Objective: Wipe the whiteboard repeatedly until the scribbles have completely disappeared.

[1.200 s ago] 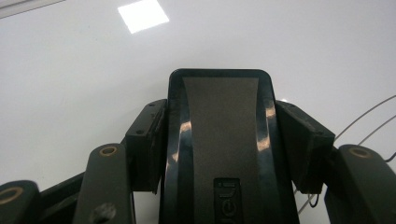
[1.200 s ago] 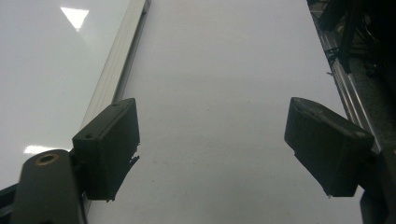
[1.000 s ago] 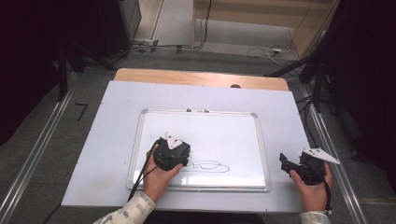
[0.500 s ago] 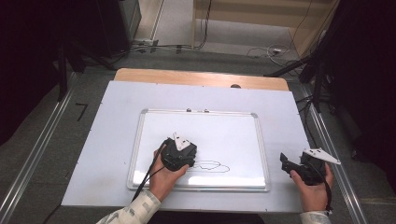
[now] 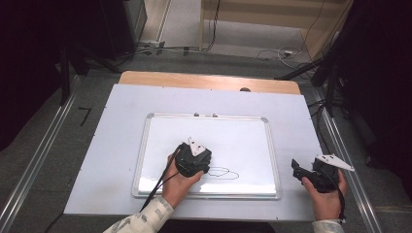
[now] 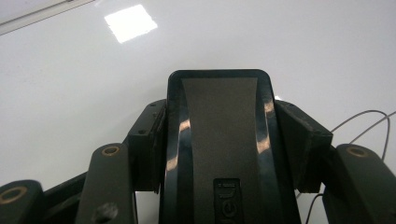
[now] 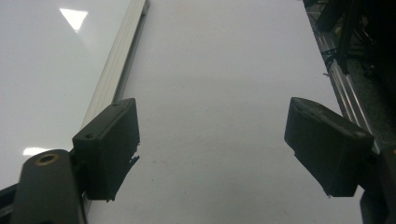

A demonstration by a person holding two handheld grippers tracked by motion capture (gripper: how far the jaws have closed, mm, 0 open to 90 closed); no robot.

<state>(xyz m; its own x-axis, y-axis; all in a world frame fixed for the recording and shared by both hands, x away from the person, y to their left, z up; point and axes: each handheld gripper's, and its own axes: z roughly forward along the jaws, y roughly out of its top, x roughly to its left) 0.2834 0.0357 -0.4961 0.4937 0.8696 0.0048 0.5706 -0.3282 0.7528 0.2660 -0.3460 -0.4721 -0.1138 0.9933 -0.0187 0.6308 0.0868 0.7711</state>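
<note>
In the high view, a whiteboard (image 5: 209, 131) lies on the white table (image 5: 111, 145), and the left gripper (image 5: 193, 160) sits over its near middle, just left of black looped marker lines (image 5: 223, 172), while the right gripper (image 5: 318, 172) is held off the board at the table's near right. In the left gripper view, the jaws are clamped on a black eraser (image 6: 218, 140) with a grey felt face, above the board surface. In the right gripper view, the jaws stand wide apart with nothing between them, over bare table just right of the board's metal frame (image 7: 119, 60).
</note>
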